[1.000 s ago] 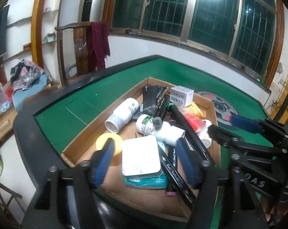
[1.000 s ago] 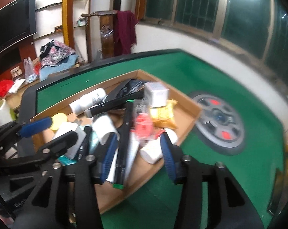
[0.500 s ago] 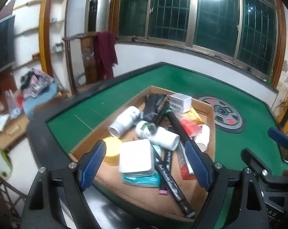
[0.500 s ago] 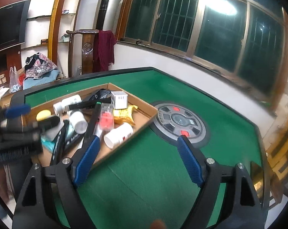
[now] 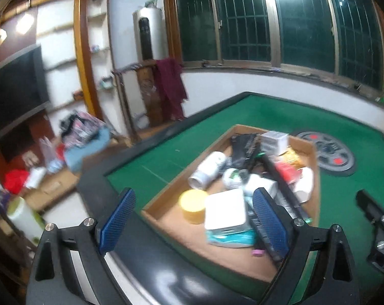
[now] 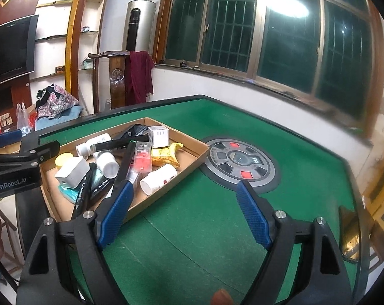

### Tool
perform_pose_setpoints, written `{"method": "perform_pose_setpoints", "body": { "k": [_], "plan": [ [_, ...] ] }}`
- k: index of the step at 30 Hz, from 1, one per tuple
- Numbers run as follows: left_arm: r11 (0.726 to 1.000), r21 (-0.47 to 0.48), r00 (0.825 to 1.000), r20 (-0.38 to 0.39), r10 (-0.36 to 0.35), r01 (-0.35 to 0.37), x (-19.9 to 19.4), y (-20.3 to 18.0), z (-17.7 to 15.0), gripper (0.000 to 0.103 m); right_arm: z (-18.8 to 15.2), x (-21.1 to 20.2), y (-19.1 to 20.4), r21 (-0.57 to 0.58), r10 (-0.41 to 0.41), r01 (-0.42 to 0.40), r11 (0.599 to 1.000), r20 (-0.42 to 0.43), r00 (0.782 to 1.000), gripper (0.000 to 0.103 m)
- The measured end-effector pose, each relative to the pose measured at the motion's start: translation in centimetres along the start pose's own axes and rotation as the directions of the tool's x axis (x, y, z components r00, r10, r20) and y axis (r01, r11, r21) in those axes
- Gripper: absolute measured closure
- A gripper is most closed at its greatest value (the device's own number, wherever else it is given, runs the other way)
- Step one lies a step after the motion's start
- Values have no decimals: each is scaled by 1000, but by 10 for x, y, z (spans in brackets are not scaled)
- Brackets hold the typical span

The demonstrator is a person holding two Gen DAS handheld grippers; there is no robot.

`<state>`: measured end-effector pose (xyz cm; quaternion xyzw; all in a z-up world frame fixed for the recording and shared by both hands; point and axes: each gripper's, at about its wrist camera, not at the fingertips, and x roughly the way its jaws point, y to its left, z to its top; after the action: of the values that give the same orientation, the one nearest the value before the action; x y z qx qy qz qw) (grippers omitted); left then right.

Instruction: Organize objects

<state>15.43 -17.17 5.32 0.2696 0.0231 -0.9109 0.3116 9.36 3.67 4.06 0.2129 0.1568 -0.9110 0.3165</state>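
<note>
Cardboard tray (image 6: pixel 189 164) crammed with clutter on the green desk (image 6: pixel 192 228).
Both hand-held grippers, left (image 5: pixel 192 225) and right (image 6: pixel 184 213), hover beside the tray, jaws just spread, empty; best lift the topmost bottle (image 6: pixel 158 179) first.

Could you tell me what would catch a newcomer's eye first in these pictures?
A shallow cardboard tray heaped with bottles, pens and small boxes sits on the green felt table. Just right of it, a round grey panel with red squares is set in the table's middle. In front, the left gripper and right gripper hang with jaws wide, holding nothing.
</note>
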Motion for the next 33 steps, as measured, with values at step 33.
{"method": "perform_pose_setpoints", "body": {
  "k": [33],
  "plan": [
    [999, 31, 999, -8, 36, -35, 10, -4, -13, 12, -5, 1, 12, -29, 22, -22, 999, -2, 1000, 20]
  ]
}}
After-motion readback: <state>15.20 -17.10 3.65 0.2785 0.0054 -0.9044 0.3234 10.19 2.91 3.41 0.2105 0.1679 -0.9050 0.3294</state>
